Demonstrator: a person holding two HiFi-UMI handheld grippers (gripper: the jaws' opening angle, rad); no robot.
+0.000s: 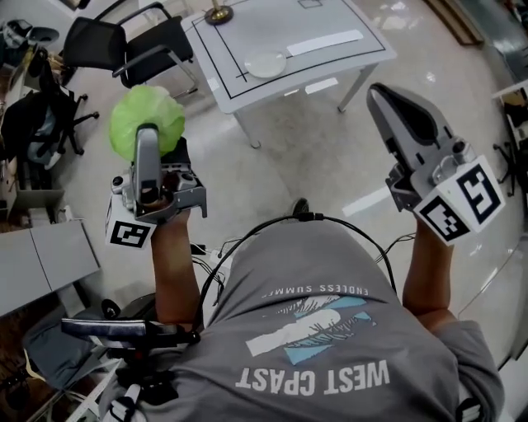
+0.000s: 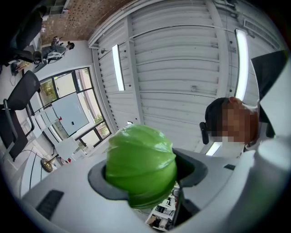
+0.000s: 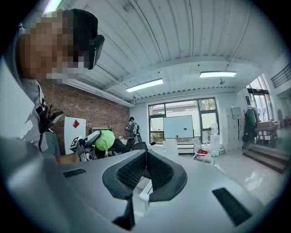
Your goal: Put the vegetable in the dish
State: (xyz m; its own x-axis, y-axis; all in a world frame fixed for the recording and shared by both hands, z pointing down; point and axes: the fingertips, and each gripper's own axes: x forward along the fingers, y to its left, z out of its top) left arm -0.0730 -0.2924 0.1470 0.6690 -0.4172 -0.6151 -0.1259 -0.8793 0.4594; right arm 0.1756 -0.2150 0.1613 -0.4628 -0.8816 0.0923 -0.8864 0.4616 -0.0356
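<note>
The shiny pale floor [image 1: 313, 157] is spreading out below me, and a white table [image 1: 330, 21] with dark lines on its top is standing ahead of me, with a black chair [image 1: 124, 41] sitting to its left. I am holding both grippers raised in front of my chest, well apart from each other and short of the table. My right gripper [image 3: 145, 166] is carrying nothing, its two dark pads pressing together with no gap between them. My left gripper [image 1: 148, 136] is standing about half spread, its jaws clamping the round green cabbage [image 2: 141, 166] on both sides, so the cabbage is hanging in the air over the floor, left of the table. The dish [image 1: 266, 64] is lying on the table near its front edge, well away from the cabbage.
</note>
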